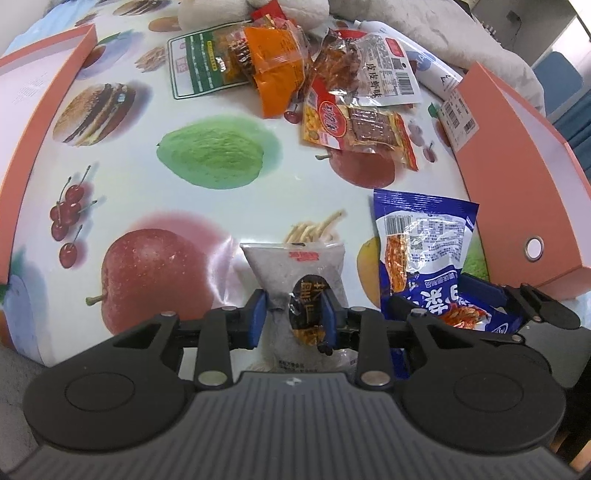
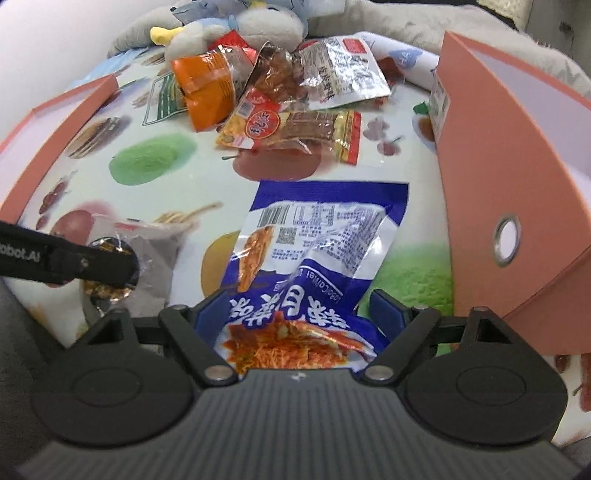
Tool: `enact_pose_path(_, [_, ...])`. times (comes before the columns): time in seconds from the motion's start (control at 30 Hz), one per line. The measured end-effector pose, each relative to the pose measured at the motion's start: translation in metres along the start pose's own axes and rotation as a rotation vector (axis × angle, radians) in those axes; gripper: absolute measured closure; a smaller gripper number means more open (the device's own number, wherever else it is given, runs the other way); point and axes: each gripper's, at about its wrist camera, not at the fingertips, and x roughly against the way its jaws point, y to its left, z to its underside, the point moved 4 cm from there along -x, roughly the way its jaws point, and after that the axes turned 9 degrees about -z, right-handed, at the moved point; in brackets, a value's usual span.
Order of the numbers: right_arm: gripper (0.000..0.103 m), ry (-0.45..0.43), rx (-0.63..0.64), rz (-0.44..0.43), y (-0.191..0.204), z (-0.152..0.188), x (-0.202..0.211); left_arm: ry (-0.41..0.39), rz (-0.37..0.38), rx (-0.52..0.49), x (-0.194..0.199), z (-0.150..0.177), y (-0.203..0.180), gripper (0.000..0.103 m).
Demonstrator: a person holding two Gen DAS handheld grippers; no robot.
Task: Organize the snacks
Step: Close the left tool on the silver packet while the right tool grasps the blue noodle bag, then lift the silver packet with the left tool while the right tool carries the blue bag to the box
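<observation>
1. Counter (image 1: 207,206) covered in a fruit-and-burger print cloth; the middle stretch over the green fruit print is bare, with open room between the near packets and the far pile.
2. Orange box (image 1: 524,177) flanks the right edge, label on its far end, metal ring hole on its near face; orange lid (image 1: 33,122) flanks the left edge.
3. Far pile: orange packet (image 1: 277,70), green-label packet (image 1: 195,62), clear packet with barcode (image 1: 384,70), yellow-red packet (image 1: 354,129), overlapping each other. Plush toy (image 2: 236,26) behind the pile.
4. Left gripper (image 1: 293,317) clamped on the grey snack packet (image 1: 295,266), pads pinching its near end around a dark oval window; the packet's far end rests on the counter near the fries print.
5. Right gripper (image 2: 299,314) with jaws spread wide, blue noodle-print packet (image 2: 317,236) lying between them, pads not pressing it. The packet lies crinkled, barcode side up at the far end, just beside the orange box.
</observation>
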Motion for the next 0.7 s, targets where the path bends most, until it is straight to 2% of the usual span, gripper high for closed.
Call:
enact_pose_path(0.07, [0.020, -0.007, 0.006, -0.003, 0.001, 0.000, -0.001, -0.007, 0.005, -0.008, -0.002, -0.001, -0.003, 0.063])
enact_pose_path(0.17, [0.028, -0.012, 0.016, -0.002, 0.001, -0.002, -0.001, -0.012, 0.005, -0.011, -0.006, 0.000, -0.006, 0.060])
enact_pose_path(0.23, [0.036, -0.015, -0.003, -0.005, -0.002, -0.005, 0.002, -0.015, 0.007, -0.019, -0.007, 0.000, -0.009, 0.060])
enact_pose_path(0.3, [0.040, -0.018, -0.020, -0.011, -0.005, -0.006, 0.003, -0.013, 0.003, -0.021, -0.008, 0.000, -0.011, 0.062])
enact_pose_path(0.43, [0.050, -0.023, 0.009, -0.001, -0.002, -0.007, 0.009, -0.014, -0.002, -0.033, -0.006, -0.002, -0.014, 0.066])
enact_pose_path(0.7, [0.055, -0.047, 0.007, -0.002, -0.003, -0.012, 0.025, -0.016, -0.012, -0.024, 0.005, -0.005, -0.013, 0.071])
